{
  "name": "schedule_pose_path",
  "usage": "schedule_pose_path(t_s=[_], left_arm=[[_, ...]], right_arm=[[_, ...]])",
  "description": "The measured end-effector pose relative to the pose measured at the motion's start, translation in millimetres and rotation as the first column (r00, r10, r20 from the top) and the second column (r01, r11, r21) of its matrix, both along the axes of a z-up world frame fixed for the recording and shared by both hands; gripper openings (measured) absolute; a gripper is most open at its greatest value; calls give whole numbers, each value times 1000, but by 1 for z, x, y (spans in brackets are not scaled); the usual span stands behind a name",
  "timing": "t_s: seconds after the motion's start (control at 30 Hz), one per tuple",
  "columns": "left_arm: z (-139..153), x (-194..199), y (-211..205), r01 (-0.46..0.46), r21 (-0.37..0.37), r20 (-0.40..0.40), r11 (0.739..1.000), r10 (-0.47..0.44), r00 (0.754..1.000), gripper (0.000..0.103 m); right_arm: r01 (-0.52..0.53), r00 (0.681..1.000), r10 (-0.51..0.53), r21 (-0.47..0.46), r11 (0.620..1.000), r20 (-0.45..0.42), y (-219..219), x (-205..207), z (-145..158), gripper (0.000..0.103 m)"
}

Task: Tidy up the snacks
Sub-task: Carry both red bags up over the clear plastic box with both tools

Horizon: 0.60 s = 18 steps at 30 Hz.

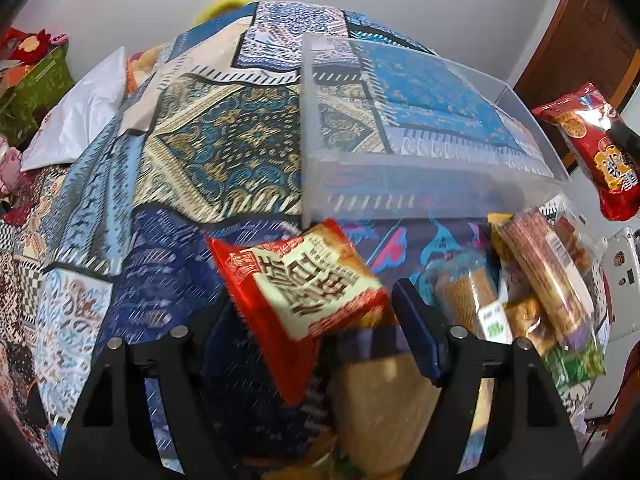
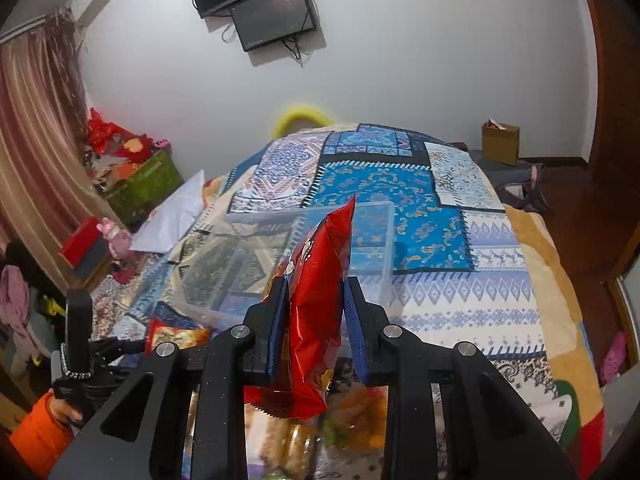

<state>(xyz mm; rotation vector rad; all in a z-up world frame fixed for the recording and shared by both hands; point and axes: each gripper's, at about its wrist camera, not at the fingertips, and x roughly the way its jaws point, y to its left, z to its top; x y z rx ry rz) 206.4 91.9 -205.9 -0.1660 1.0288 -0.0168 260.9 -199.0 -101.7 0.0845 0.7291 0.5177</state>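
My left gripper (image 1: 316, 312) points down at the patterned bedspread with its jaws wide apart. A red and white snack packet (image 1: 300, 288) lies tilted between them, covers the left finger, and stands clear of the blue right pad (image 1: 416, 320). A clear plastic bin (image 1: 400, 160) stands just beyond, with nothing inside. Several wrapped snacks (image 1: 540, 280) are heaped to its right. My right gripper (image 2: 316, 292) is shut on a red foil snack bag (image 2: 316, 320), held upright in front of the clear bin (image 2: 320, 232). This red bag (image 1: 600, 152) also hangs at the right edge of the left wrist view.
A white pillow (image 2: 172, 212) and a green box (image 2: 148, 184) lie at the bed's left side. A cardboard box (image 2: 500, 142) stands on the floor far right. A hand in an orange sleeve (image 2: 36, 432) holds the left gripper's handle. More snacks (image 2: 320, 420) lie under the right gripper.
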Motion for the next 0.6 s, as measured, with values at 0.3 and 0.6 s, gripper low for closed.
schedule_pose_path(t_s=[0.3,0.6], left_arm=[[-1,-6,2,-16,15,13,1000,16,1000,59],[54,-24,16,-55,54,139,997,47,989,58]], right_arm=[[31,999,-31,-9,999,-12,-1,23,-6,26],[52,998,-53,-53,997,-18,7,47,-11,26]])
